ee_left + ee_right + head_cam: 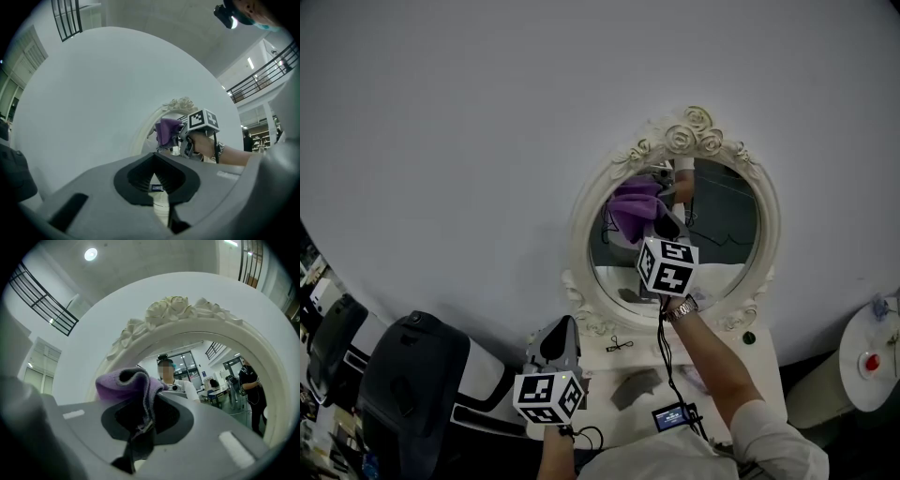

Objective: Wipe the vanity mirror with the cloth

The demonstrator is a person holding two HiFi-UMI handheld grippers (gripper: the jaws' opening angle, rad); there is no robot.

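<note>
- right gripper [146,414]: jaws closed on the purple cloth [125,380]; the cloth is bunched, bulging out above the tips and over toward the left jaw; a dark tail hangs down through the jaw gap
- cloth long axis: roughly vertical, along the seam between the jaws; bulky end forward, toward the glass
- vanity mirror [727,220]: straight ahead of the right gripper's tips; oval, long axis upright, rose crest [692,131] on top, glass facing the person; the cloth sits at the upper left of the glass; contact with the glass not resolvable
- left gripper [561,337]: jaws fully together, nothing between them; below and to the left of the right gripper, tips toward the wall, near the mirror's lower left frame; touching or apart not resolvable
</note>
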